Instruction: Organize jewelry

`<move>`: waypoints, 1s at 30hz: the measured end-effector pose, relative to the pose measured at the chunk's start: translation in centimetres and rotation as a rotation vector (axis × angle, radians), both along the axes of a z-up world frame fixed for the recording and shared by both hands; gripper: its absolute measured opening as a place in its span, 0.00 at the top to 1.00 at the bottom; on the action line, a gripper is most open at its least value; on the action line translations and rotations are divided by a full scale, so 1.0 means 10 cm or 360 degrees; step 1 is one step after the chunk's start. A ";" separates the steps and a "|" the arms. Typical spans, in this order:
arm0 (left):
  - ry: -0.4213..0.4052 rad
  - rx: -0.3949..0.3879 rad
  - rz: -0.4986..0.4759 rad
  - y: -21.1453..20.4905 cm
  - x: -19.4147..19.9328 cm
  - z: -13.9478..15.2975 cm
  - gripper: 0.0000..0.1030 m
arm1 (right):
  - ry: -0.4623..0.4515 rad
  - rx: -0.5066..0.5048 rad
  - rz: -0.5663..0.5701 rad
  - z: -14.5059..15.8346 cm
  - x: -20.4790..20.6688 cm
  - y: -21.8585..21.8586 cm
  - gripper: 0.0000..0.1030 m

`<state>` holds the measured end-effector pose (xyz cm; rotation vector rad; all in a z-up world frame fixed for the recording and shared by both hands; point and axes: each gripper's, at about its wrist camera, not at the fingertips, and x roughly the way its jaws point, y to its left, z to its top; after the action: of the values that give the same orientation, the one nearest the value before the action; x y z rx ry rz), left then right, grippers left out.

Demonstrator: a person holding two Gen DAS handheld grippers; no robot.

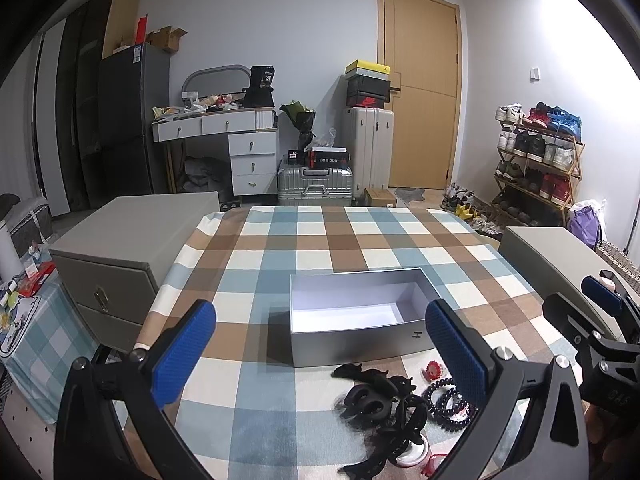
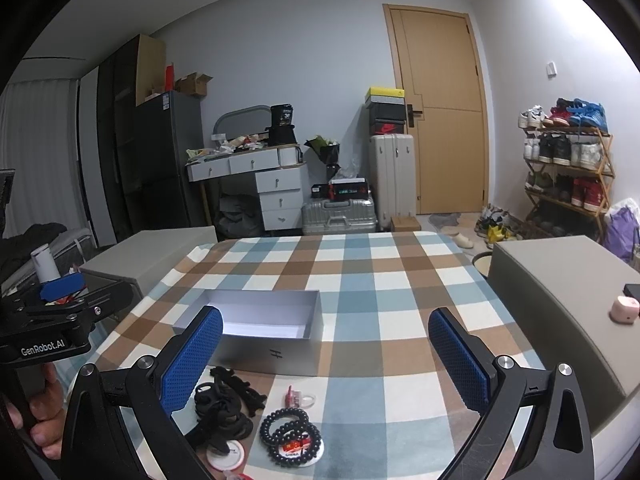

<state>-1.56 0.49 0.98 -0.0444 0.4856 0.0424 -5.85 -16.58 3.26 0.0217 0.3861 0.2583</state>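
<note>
Jewelry for sorting, a heap of black plastic hair claws (image 1: pixel 380 400) and black beaded coil bracelets (image 2: pixel 290 432), lies on the checked tablecloth (image 1: pixel 320 240) just in front of the open, empty grey cardboard box (image 1: pixel 352 344), presumably staged there so each piece makes only a short trip. We hold our left gripper (image 1: pixel 320 356) and right gripper (image 2: pixel 326 360) above the heap, both spread wide and carrying nothing, ready for a first pick.
</note>
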 end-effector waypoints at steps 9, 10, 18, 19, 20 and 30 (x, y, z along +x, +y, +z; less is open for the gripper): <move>0.0012 -0.0012 -0.0007 0.01 -0.01 0.00 0.01 | 0.0000 -0.0006 0.0012 0.01 -0.01 0.02 0.00; 0.0017 -0.0023 -0.0011 0.01 0.00 -0.01 0.01 | -0.0004 -0.0009 0.0012 0.01 -0.02 0.03 0.00; 0.0015 -0.0044 -0.0025 0.01 -0.02 0.00 0.01 | -0.0017 -0.0011 0.0005 0.00 -0.03 0.04 0.00; 0.0013 -0.0045 -0.0024 0.01 -0.02 0.00 0.01 | -0.0017 -0.0009 0.0004 0.00 -0.03 0.04 0.00; 0.0014 -0.0046 -0.0023 0.01 -0.02 0.00 0.01 | -0.0016 -0.0008 0.0002 0.00 -0.03 0.04 0.00; 0.0025 -0.0058 -0.0023 0.01 0.00 0.00 0.01 | -0.0023 -0.0009 -0.0001 0.01 -0.03 0.03 0.00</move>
<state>-1.60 0.61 0.97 -0.0760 0.5022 0.0197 -6.15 -16.25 3.40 0.0142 0.3723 0.2563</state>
